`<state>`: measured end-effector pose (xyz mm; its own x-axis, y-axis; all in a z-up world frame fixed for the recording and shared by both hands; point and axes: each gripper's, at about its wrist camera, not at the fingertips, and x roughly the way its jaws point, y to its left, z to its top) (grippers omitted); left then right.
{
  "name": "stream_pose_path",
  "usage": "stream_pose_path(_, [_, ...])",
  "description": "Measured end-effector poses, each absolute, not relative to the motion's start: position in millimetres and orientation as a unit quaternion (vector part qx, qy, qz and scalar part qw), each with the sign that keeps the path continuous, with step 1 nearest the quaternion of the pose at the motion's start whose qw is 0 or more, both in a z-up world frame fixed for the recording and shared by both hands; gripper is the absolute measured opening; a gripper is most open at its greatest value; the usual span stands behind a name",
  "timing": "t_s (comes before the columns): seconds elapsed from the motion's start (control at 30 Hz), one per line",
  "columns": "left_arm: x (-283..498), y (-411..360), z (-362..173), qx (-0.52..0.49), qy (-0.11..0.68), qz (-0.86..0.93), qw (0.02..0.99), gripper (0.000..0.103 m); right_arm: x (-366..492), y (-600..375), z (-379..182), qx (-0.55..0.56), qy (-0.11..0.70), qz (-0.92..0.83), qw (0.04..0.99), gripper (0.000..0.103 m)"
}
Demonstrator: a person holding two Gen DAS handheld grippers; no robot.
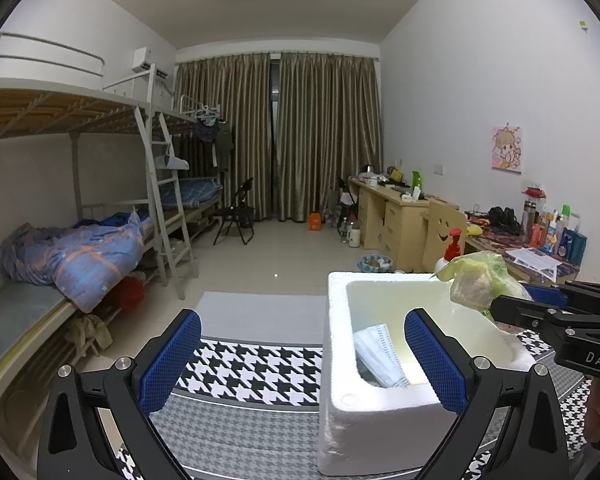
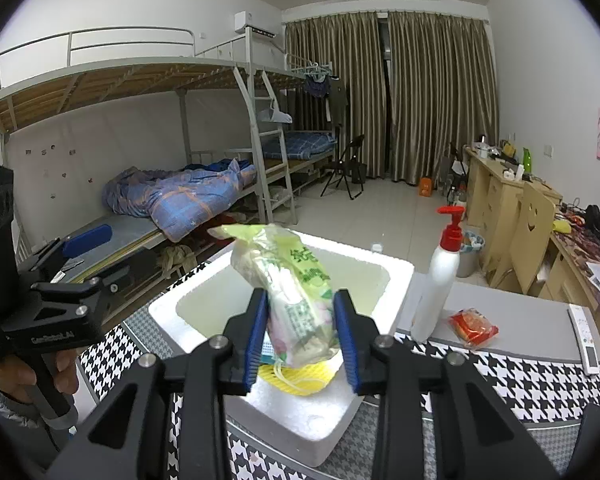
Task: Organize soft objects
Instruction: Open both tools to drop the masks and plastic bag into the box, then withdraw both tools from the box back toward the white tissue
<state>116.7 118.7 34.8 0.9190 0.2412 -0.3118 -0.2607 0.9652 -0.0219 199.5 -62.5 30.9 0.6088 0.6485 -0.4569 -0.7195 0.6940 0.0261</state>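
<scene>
Your right gripper [image 2: 302,338] has its blue pads on either side of the green bag [image 2: 296,300], w/ a sliver of gap showing on the right side, so can't tell if it's truly clamped; the bag stands tilted over the white foam box [image 2: 288,416], above a yellow item [image 2: 300,380] inside. Your left gripper [image 1: 302,364] is wide open & empty, its right finger in front of the box near a folded mask [image 1: 376,354] lying in it. Past the box on the checked cloth [image 2: 500,364]: a pump bottle [image 2: 440,280], a red packet [image 2: 473,327] beside it, and a remote [image 2: 584,340] further right.
</scene>
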Motion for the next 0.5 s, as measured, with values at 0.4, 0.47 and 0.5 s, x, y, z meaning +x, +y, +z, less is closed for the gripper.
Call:
stream_pose_path(0.4, [114.4, 123.8, 29.7, -0.042, 0.16, 0.121, 0.979, 0.102, 197.9, -62.8, 29.6, -0.084, 0.217, 0.384, 0.894, 0.072])
stream_pose_path(0.47, [114.2, 123.0, 29.6, -0.041, 0.161, 0.119, 0.979, 0.102, 197.5, -63.5, 29.7, -0.083, 0.216, 0.384, 0.894, 0.074])
stream_pose_path(0.5, [113.9, 122.7, 28.8, -0.039, 0.161, 0.118, 0.979, 0.102, 197.3, -64.5, 29.7, -0.081, 0.216, 0.385, 0.894, 0.076])
